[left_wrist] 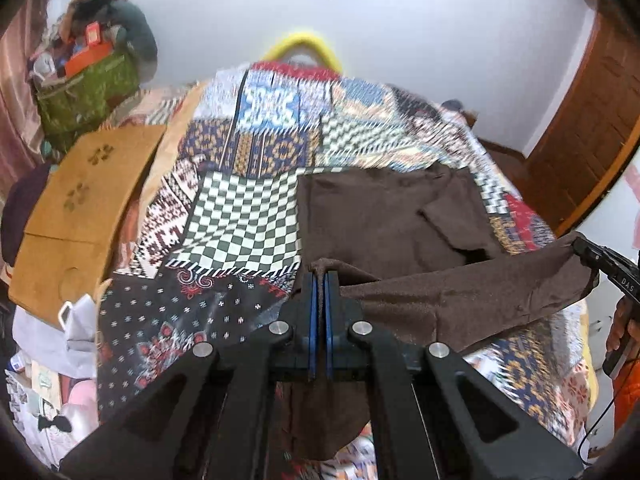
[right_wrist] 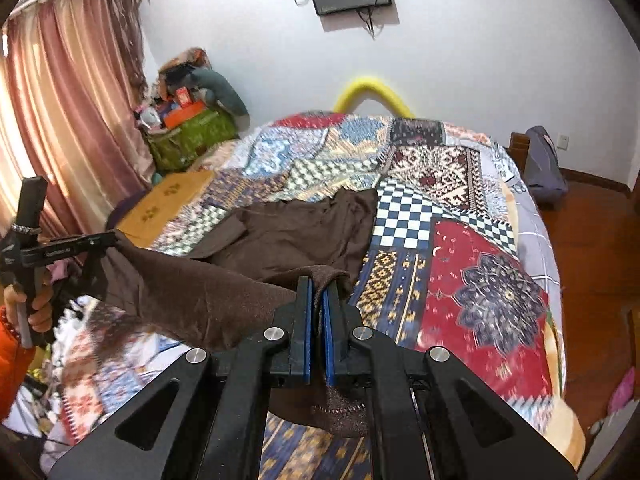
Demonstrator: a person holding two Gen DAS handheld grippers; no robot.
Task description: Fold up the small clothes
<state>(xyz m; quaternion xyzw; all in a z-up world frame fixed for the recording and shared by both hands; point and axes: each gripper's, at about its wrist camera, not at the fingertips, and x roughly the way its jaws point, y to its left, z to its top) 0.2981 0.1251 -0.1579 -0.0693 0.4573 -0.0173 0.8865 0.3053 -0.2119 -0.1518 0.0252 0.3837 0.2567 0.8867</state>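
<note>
A dark brown garment [left_wrist: 384, 216] lies on the patchwork bedspread [left_wrist: 240, 216], its near edge lifted off the bed. My left gripper [left_wrist: 320, 276] is shut on one corner of that edge, and cloth hangs below its blue pads. My right gripper [right_wrist: 317, 286] is shut on the other corner. The lifted edge [left_wrist: 460, 292] stretches in a band between the two. From the left wrist view the right gripper [left_wrist: 580, 246] shows at the far right. The left gripper [right_wrist: 108, 240] shows at the left of the right wrist view. The rest of the garment [right_wrist: 296, 232] rests rumpled on the bed.
A flat cardboard box [left_wrist: 84, 208] lies at the bed's left side beside a green bag [left_wrist: 88, 96] piled with clutter. A curtain [right_wrist: 60, 112] hangs on the left, a wooden door [left_wrist: 592, 128] stands on the right. A yellow curved object [right_wrist: 372, 92] sits behind the bed's far edge.
</note>
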